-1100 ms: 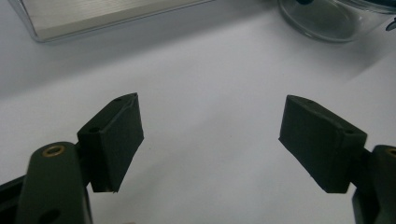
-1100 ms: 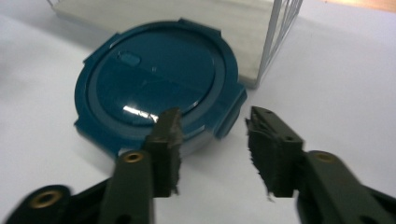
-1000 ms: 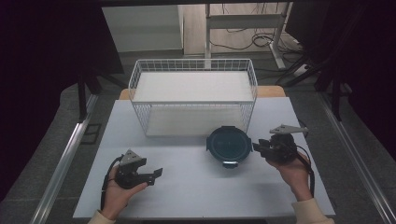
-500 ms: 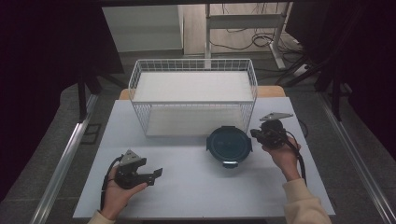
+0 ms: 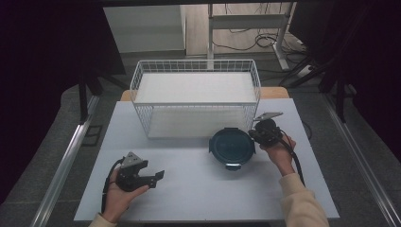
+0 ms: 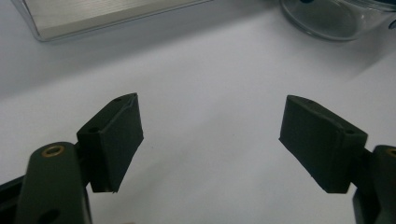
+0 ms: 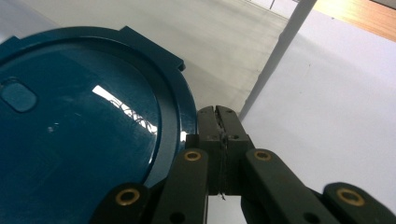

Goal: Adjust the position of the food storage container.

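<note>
White worktop (image 5: 198,189) fills the near part of the high view, with dark floor and curtains around it and cables on the floor beyond. On its right side the right hand-held gripper (image 5: 257,134) sits in a person's hand, its jaws pressed together with nothing between them; they have just been closing. In the right gripper view the shut pads (image 7: 219,123) rest just beside the rim of the round container (image 7: 88,135), at its right edge, close enough to look as if they touch it, though no part of the rim is between them.

That round container (image 5: 232,146) stands on the worktop just in front of the wire basket, toward its right end. A dark teal lid covers it, so what is inside cannot be seen; the left gripper view shows a clear glass wall (image 6: 336,18) under the lid. Being round, it has no long axis; small clip tabs stick out from the lid, one toward the person and one toward the basket.

Behind it, the white wire basket (image 5: 142,80) lies with its long side across the worktop. Its floor is a pale sheet with nothing on it.

Well apart, at the near left, the left hand-held gripper (image 5: 158,175) is held low, pointing right toward the container, jaws spread wide over bare worktop (image 6: 210,93)
</note>
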The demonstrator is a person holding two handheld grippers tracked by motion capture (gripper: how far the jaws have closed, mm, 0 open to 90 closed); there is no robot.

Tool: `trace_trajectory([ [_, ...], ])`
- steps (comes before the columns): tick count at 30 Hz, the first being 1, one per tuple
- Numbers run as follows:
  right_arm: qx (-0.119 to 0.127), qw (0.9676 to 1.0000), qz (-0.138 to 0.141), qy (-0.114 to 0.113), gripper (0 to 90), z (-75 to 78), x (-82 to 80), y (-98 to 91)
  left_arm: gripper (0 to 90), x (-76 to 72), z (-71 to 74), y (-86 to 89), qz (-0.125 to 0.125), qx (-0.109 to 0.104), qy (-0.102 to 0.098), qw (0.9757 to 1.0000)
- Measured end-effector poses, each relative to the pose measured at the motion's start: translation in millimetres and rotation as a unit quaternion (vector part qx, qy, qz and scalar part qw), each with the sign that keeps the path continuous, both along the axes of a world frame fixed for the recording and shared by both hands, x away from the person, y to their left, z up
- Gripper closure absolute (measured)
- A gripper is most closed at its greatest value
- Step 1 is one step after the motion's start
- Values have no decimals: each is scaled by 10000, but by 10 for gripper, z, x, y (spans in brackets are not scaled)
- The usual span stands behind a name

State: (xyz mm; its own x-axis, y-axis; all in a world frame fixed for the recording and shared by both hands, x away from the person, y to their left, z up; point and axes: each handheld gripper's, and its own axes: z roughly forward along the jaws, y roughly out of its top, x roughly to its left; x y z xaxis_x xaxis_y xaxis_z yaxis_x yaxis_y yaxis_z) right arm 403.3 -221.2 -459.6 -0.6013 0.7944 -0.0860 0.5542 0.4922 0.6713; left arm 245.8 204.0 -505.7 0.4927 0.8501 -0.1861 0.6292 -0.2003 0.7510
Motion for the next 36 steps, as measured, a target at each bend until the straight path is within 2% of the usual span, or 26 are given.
trace_trajectory([
  [6, -116, 9999, 52, 26, 898, -68, 37, 28, 206, 2, -2, -3, 31, 16, -17, 10000],
  [13, -226, 9996, 146, -101, 900, -74, 20, 55, 206, 16, -9, 6, 63, -23, -1, 10000],
  [27, -260, 9989, 382, -111, 900, -80, -53, 207, 207, 27, -6, 44, 97, -85, 23, 9999],
  [33, -203, 9982, 560, -14, 900, -79, -106, 291, 207, 28, -4, 44, 95, -79, 18, 9999],
  [36, -235, 9976, 644, -40, 900, -82, -134, 347, 206, 27, -3, 43, 90, -78, 17, 9999],
])
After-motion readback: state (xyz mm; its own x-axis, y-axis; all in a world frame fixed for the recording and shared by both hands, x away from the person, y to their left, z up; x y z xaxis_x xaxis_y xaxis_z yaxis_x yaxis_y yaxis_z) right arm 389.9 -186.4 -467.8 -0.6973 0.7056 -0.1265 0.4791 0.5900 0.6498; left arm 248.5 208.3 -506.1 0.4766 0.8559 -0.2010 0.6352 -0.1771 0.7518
